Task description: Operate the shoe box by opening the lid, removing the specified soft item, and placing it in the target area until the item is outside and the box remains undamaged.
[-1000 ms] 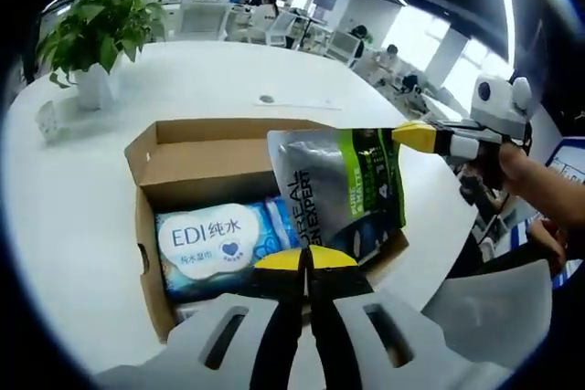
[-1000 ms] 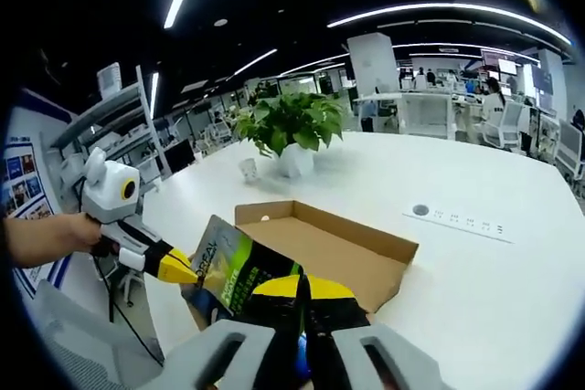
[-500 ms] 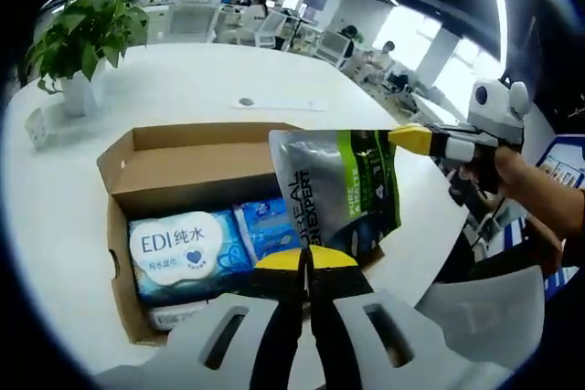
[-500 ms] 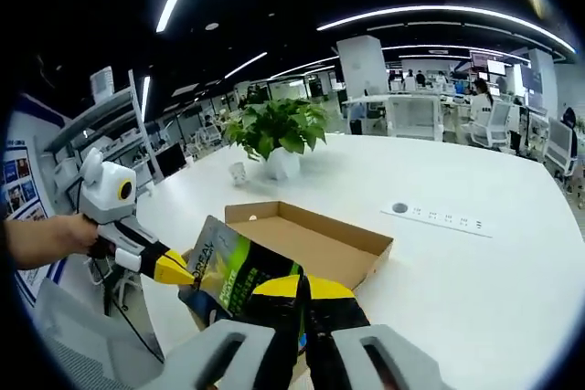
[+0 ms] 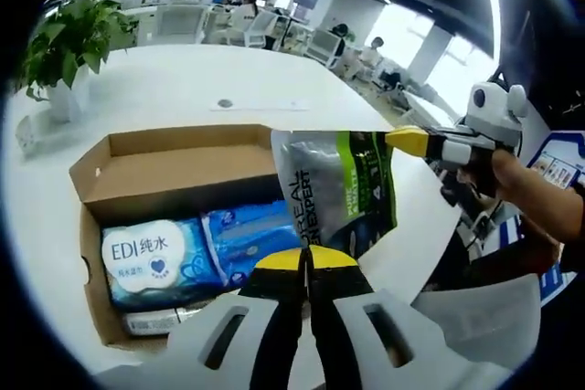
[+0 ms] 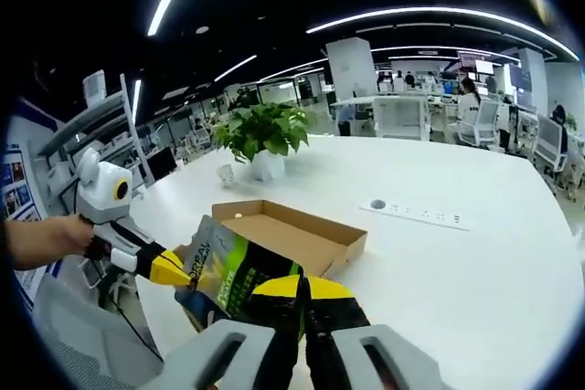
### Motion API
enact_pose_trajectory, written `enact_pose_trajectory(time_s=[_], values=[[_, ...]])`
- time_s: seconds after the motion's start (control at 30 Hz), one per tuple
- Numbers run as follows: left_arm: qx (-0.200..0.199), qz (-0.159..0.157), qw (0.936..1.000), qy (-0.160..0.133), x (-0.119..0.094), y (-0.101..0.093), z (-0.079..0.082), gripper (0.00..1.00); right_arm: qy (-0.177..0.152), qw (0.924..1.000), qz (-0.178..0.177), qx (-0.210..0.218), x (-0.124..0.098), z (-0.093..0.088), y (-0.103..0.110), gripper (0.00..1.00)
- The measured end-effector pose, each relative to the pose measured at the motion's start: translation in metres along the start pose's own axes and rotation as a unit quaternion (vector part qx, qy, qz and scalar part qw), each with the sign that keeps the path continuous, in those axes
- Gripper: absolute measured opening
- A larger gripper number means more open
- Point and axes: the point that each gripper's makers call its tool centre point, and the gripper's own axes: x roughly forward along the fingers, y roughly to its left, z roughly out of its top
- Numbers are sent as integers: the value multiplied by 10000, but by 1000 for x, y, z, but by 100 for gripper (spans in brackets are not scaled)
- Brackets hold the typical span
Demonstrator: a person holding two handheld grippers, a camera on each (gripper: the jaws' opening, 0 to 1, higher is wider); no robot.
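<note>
Since a second ago the box (image 5: 164, 180) has slid toward frame left while both claws, left (image 5: 306, 260) and right (image 6: 302, 288), stay clamped on the pouch (image 5: 338, 191) at centre, so it looks lifted clear, heading for the bench (image 6: 475, 262).

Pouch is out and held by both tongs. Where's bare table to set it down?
Bare white table runs wide from the open box to the cable outlet strip and past it. More lies between the box and the potted plant. Inside the box it is crowded with wipes packs. The pouch hangs over the box's end.
</note>
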Motion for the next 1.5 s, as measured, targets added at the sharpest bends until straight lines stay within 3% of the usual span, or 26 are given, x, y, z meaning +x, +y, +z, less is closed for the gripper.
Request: enact_pose_trajectory(time_s=[0.97, 1.5], values=[[56, -172, 9998, 123, 57, -45, 16, 0, 45, 9994, -317, 123, -23, -10, -72, 0], [159, -96, 9995, 261, 82, -49, 16, 0, 151, 9991, -372, 160, -20, -23, -95, 0]])
